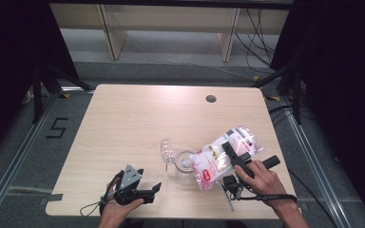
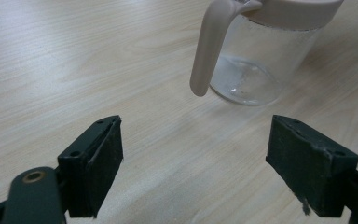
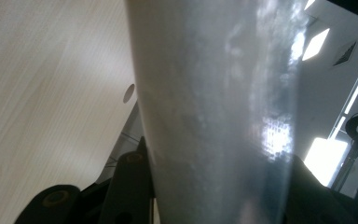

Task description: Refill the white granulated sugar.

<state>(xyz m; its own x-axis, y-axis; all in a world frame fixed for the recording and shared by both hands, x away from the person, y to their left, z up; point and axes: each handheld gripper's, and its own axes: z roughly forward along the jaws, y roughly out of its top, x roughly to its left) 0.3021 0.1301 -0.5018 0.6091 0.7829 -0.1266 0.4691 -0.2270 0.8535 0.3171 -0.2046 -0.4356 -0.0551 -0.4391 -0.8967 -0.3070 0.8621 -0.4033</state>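
In right gripper view, bag (image 3: 214, 112) blurred, hiding jaws

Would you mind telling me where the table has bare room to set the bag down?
The whole far half of the table is bare, from the round hole back toward the jar; so is the left side beyond the left gripper. It is crowded near the front right, where the right gripper holds the bag over the jar.

A pale wooden table (image 1: 138, 123) stands on grey floor (image 1: 171, 71). Beyond the left gripper (image 1: 138, 190), black curtains (image 1: 14, 57) flank wooden shelving (image 1: 171, 19).
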